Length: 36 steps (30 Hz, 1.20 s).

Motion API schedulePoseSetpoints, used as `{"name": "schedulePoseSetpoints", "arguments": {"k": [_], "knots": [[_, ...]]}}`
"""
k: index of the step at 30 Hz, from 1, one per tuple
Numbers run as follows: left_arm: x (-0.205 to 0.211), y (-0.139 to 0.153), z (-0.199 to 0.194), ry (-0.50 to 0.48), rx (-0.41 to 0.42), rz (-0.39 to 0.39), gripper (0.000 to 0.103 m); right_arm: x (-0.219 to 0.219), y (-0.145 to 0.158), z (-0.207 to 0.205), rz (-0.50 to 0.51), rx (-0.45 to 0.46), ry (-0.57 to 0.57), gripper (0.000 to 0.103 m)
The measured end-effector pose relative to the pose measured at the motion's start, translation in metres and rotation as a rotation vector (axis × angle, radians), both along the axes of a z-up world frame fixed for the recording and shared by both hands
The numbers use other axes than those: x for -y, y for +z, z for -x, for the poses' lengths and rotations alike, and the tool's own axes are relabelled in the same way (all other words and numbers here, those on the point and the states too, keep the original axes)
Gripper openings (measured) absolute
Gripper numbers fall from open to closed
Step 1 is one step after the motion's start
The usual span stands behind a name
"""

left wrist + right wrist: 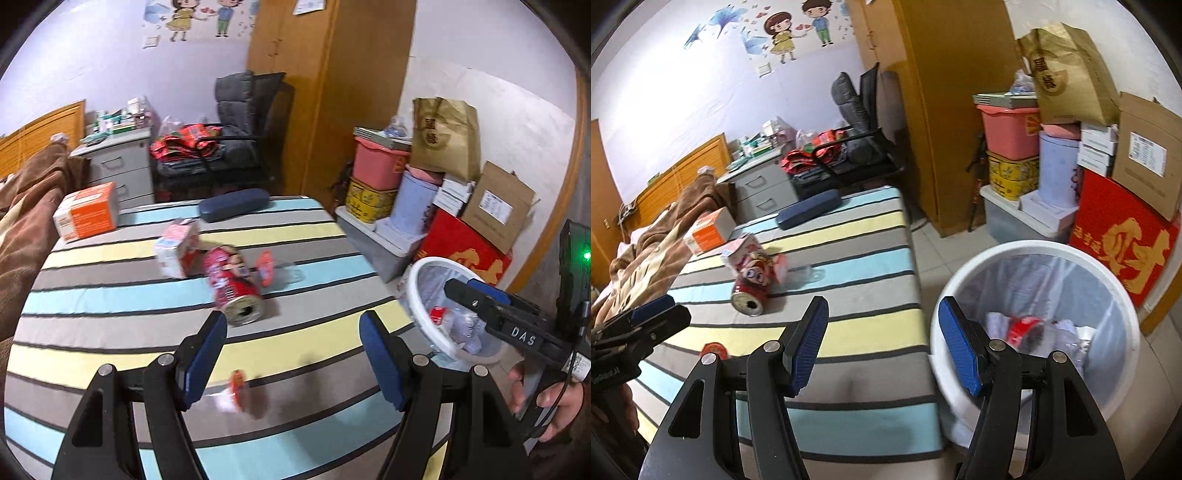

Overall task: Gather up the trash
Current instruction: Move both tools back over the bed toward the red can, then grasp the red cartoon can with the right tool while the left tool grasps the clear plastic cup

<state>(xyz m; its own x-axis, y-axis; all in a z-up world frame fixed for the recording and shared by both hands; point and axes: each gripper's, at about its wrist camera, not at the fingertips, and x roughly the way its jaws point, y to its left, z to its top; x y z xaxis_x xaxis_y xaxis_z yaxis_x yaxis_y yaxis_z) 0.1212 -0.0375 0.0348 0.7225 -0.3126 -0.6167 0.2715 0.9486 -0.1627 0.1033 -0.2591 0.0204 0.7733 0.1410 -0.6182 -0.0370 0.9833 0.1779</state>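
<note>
The red can point(236, 291) is seen lying on the striped bench point(314, 236), just beyond the left gripper point(291, 354); its jaws are held apart, empty. The right gripper point(882, 347) is likewise spread, empty, beside the white bin point(1008, 254).

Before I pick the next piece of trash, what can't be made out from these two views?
- Bin contents: right wrist view, blurred and partly behind the right gripper; only a red scrap shows.
- Small red wrapper: left wrist view, motion-blurred.
- Carton: right wrist view, its near side is hidden by the red can.
- Clear wrapper: left wrist view, faint outline only.
</note>
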Motion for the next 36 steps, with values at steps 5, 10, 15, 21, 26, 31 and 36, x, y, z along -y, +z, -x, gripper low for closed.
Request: {"name": "schedulePoseSetpoints", "arguments": {"k": [5,10,15,21,26,31,36], "knots": [[-0.023,-0.012,0.002,0.035,-0.026,-0.013,0.076,-0.022,0.001,-0.01,0.005,0.002,0.055,0.064],[-0.04,-0.03,0.001,0.044,-0.076,-0.014,0.077,-0.043,-0.003,-0.023,-0.005,-0.017,0.105,0.064],[-0.049,-0.044,-0.002,0.038,-0.113,-0.005,0.077,-0.066,-0.007,-0.038,-0.001,-0.034,0.155,0.064],[-0.049,-0.059,-0.011,-0.01,-0.148,-0.012,0.079,-0.088,-0.01,-0.053,0.008,-0.054,0.207,0.064],[-0.046,-0.074,-0.02,-0.057,-0.193,0.008,0.079,-0.103,-0.014,-0.066,0.016,-0.079,0.239,0.064],[-0.051,-0.079,-0.026,-0.044,-0.2,0.01,0.079,-0.112,-0.02,-0.075,0.019,-0.106,0.269,0.064],[-0.056,-0.083,-0.029,-0.046,-0.225,0.029,0.079,-0.122,-0.025,-0.081,0.03,-0.124,0.292,0.064]]}}
